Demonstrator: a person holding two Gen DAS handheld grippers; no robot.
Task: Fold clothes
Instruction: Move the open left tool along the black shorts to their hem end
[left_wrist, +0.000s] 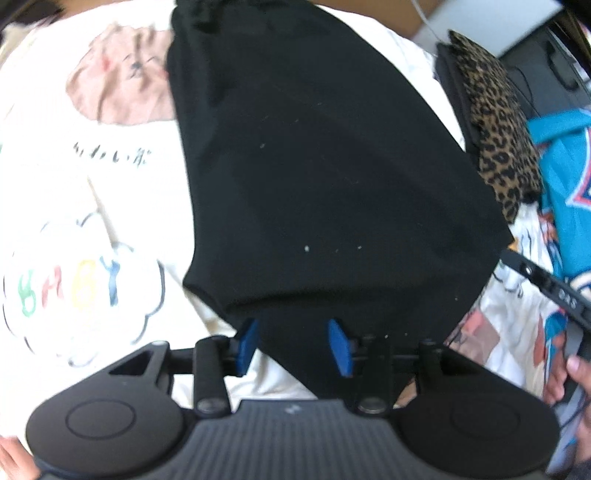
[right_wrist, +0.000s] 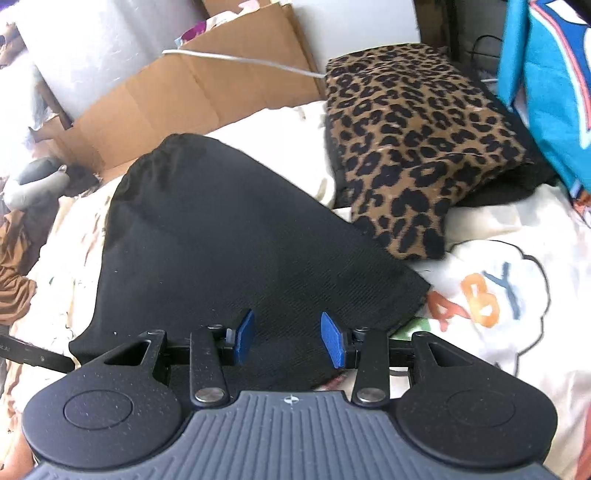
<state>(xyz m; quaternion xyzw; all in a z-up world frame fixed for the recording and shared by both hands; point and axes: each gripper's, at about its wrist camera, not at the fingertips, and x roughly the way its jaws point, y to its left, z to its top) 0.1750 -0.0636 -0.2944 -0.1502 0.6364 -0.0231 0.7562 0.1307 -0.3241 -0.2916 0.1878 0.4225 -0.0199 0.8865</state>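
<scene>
both claws, the left gripper (left_wrist: 293, 345) and right gripper (right_wrist: 287, 338), are spread wide over the black cloth (right_wrist: 229, 243), maybe just touching it.

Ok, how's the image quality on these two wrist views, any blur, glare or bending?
Left wrist view: soft with motion blur, the black garment shows little texture, and the cream printed sheet is washed out. Right wrist view: sharper, the garment's weave and the leopard-print fabric read clearly, though the upper left is blown out by bright light. Both views bow at the edges from the fisheye lens.
</scene>
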